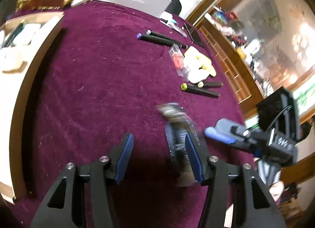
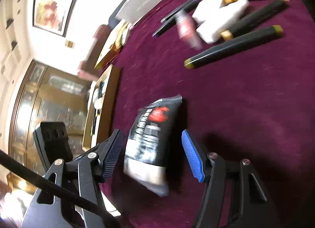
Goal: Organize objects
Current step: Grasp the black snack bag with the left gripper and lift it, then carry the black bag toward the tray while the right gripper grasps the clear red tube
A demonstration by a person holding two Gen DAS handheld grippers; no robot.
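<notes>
The black pouch point(image 2: 152, 141) lies on the purple cloth point(image 2: 246, 109) between the right gripper's point(image 2: 152, 154) spread, non-touching pads, long axis running away from it, while the left gripper point(image 1: 160, 158), also open, sits just beside the pouch.

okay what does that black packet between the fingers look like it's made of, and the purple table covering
Packet: looks like thin plastic film, glossy; it shows sheen, printed graphics and a serrated sealed edge, though blur limits detail.
Covering: looks like a napped fabric, velvet or felt; matte, with specks of lint clinging to it.
</notes>
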